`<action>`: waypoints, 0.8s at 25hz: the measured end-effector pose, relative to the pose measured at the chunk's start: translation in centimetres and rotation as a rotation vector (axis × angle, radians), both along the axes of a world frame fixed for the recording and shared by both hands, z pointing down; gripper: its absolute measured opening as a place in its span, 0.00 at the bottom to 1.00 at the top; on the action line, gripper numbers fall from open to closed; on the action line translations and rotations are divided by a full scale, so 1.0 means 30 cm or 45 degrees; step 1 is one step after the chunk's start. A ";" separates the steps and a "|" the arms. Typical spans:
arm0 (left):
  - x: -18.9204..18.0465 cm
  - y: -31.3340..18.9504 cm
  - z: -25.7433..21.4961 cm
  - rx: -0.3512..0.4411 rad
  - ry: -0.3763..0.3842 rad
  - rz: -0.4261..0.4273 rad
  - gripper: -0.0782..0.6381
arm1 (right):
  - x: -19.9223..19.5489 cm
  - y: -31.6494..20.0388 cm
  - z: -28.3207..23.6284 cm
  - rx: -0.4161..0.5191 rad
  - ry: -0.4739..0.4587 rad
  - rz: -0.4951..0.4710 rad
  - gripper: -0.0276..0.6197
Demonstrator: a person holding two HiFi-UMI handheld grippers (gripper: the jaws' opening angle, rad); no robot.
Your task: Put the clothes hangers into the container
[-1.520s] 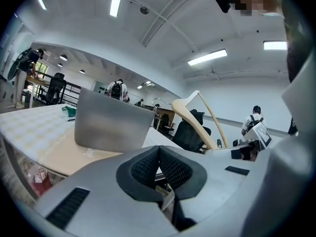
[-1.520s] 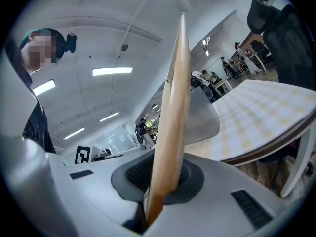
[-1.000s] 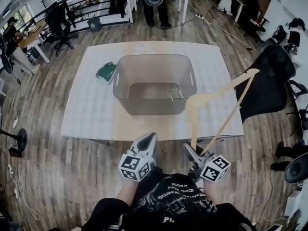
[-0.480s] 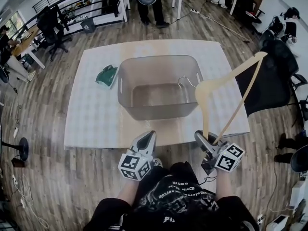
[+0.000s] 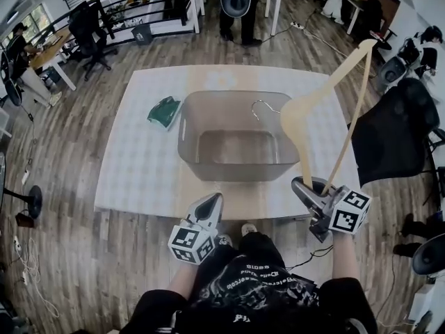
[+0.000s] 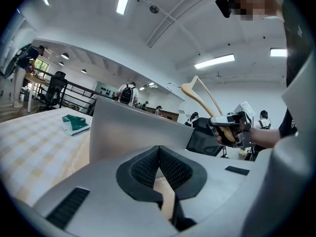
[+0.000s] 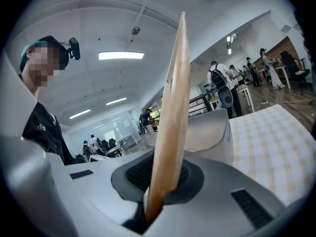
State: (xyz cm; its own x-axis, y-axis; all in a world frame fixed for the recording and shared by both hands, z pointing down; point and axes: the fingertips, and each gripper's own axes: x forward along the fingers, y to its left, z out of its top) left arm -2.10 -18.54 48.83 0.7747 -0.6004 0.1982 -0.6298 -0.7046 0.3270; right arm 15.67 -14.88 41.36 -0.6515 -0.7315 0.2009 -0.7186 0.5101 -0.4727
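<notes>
A: Why is the left gripper (image 5: 211, 207) hanging low at the table (image 5: 139, 160) edge, jaws pressed together, empty?

B: Likely giving the container (image 5: 236, 170) room. The wooden hanger (image 5: 304, 111) is hovering over its right side, and the right gripper (image 5: 311, 186) is pinching its lower end, probably for lowering in.
</notes>
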 end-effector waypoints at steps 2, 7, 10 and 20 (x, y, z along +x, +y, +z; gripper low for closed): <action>-0.007 -0.008 -0.008 0.001 0.020 -0.020 0.14 | 0.006 -0.039 -0.021 -0.004 0.044 -0.048 0.09; 0.003 -0.048 -0.044 0.009 0.074 -0.096 0.14 | 0.014 -0.151 -0.080 -0.020 0.113 -0.199 0.09; -0.009 -0.075 -0.053 -0.007 0.054 -0.134 0.14 | 0.001 -0.203 -0.116 -0.032 0.140 -0.272 0.09; -0.020 -0.131 -0.044 0.003 0.059 -0.269 0.14 | 0.009 -0.392 -0.094 -0.162 0.125 -0.432 0.09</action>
